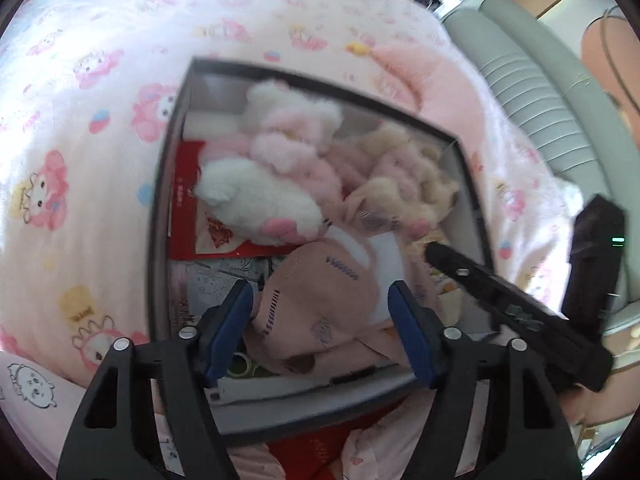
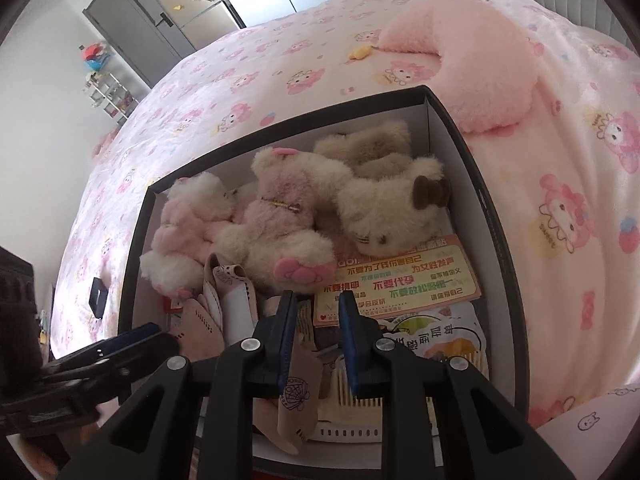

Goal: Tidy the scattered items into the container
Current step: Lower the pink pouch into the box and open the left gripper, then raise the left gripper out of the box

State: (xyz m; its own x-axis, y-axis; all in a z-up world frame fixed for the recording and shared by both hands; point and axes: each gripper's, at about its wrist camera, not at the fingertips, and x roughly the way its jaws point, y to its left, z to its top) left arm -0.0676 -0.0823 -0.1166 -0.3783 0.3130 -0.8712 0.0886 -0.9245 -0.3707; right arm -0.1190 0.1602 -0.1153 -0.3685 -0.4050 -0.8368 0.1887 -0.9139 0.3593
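While the black box (image 2: pixel 472 168) sits on the pink patterned bedspread (image 2: pixel 248 92), both grippers are held over its near end. The left gripper (image 1: pixel 322 320) is seen with jaws spread wide, a pink leather piece (image 1: pixel 316 296) lying loose between them inside the box. The right gripper (image 2: pixel 318 340) is narrowed, though a grip cannot be told. Plush toys (image 2: pixel 288 216) are packed at the far end.

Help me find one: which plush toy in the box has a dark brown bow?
The beige plush cat nearest the right wall; the other toys are pink and white.
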